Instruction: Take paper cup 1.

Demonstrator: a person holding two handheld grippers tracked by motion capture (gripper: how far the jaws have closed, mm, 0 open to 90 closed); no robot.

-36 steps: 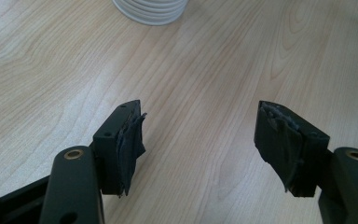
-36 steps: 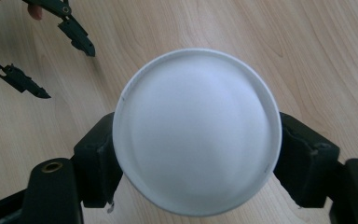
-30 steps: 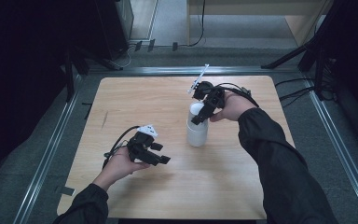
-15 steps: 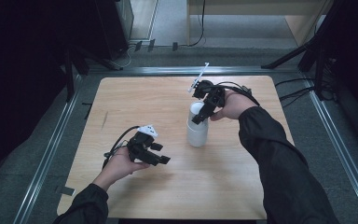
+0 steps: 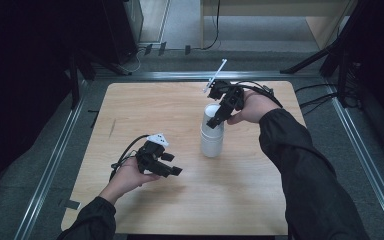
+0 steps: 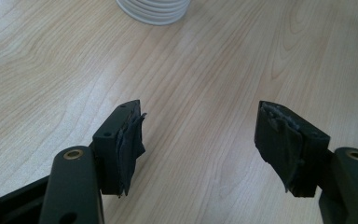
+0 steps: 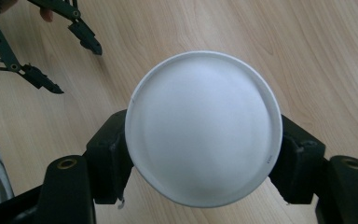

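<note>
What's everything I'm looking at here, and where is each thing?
Stack of paper cups: one stack, white, upside down, middle of the table; count of cups cannot be told.
Table: one, light wood.
Metal rails: grey, along the table's sides.
Cables: black, on the floor at the right.
Left gripper: one, black, jaws apart with nothing between, above the table's near left.
Right gripper: one, black, jaws just closing on the top cup.
Sleeves: two, dark.

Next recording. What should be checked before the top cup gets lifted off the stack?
1. Right tongs straddle the top cup, having just been closing on it: ok.
2. Both jaws touch the cup's sides: ok.
3. Cup stack upright on the table: ok.
4. Left tongs open, empty, apart from the stack: ok.
5. Lower cups will stay down when the top one rises: cannot tell.
</note>
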